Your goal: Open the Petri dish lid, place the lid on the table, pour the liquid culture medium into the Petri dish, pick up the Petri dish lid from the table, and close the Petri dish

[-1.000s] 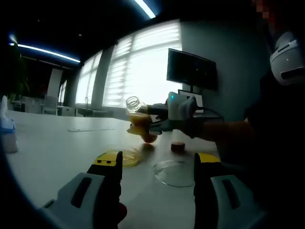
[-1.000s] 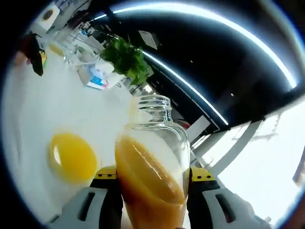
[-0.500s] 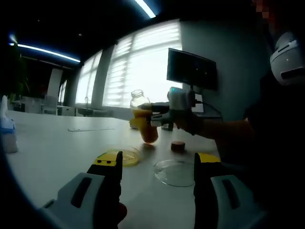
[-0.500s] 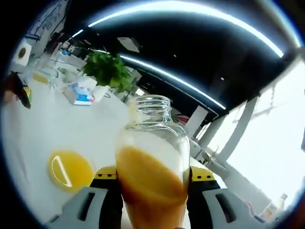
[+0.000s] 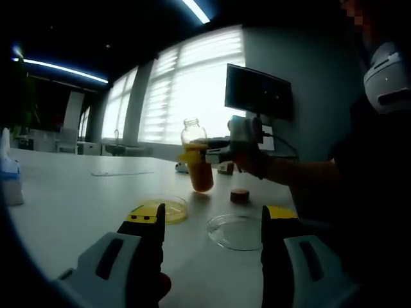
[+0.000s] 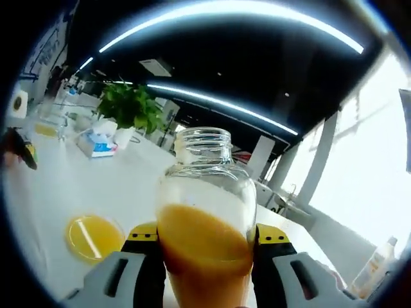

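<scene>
In the left gripper view, the left gripper (image 5: pixel 209 234) hangs low over the white surface (image 5: pixel 70 199) with its yellow-tipped jaws spread apart and nothing between them. Just beyond the left jaw sits the shallow round Petri dish filled with yellow medium (image 5: pixel 168 209), uncovered. To its right, near the right jaw, the clear round Petri dish lid (image 5: pixel 236 231) lies flat on the surface, apart from the dish. A small brown bottle cap (image 5: pixel 239 196) rests a little farther off, behind the lid.

Beyond these, the right gripper (image 5: pixel 221 156), gripped by a person's hand, is clamped on the clear glass bottle of orange liquid culture medium (image 5: pixel 198 163), which stands close to upright above the surface, on the far side of the dish, its mouth open.

In the right gripper view, the bottle (image 6: pixel 205 224) stands between the two jaws of the right gripper (image 6: pixel 207 266), about half full of orange liquid. The filled Petri dish (image 6: pixel 94 236) lies on the surface to the lower left. A green potted plant (image 6: pixel 131 112) and a blue and white tissue box (image 6: pixel 97 145) stand far off on the surface.
</scene>
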A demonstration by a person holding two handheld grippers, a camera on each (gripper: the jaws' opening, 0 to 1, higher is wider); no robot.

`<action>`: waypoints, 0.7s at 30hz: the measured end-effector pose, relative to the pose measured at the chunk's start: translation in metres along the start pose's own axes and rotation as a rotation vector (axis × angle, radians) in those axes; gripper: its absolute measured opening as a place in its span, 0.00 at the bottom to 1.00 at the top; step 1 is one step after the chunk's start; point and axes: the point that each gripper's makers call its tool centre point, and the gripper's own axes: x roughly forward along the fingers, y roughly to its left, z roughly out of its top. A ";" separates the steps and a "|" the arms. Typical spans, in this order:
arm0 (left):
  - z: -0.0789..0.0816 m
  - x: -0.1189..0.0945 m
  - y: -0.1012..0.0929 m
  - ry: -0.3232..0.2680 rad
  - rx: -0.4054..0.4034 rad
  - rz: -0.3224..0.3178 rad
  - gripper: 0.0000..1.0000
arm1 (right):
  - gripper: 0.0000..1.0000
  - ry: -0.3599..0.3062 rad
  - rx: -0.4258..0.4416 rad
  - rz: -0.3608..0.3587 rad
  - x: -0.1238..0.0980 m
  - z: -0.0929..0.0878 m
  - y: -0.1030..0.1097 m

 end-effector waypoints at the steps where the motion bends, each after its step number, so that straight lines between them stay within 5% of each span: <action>1: 0.000 0.000 0.000 0.000 -0.001 0.000 0.52 | 0.49 0.000 0.004 -0.001 0.000 0.000 -0.001; 21: -0.001 0.001 -0.001 0.006 -0.007 0.001 0.51 | 0.49 -0.005 0.242 -0.025 -0.006 -0.010 -0.031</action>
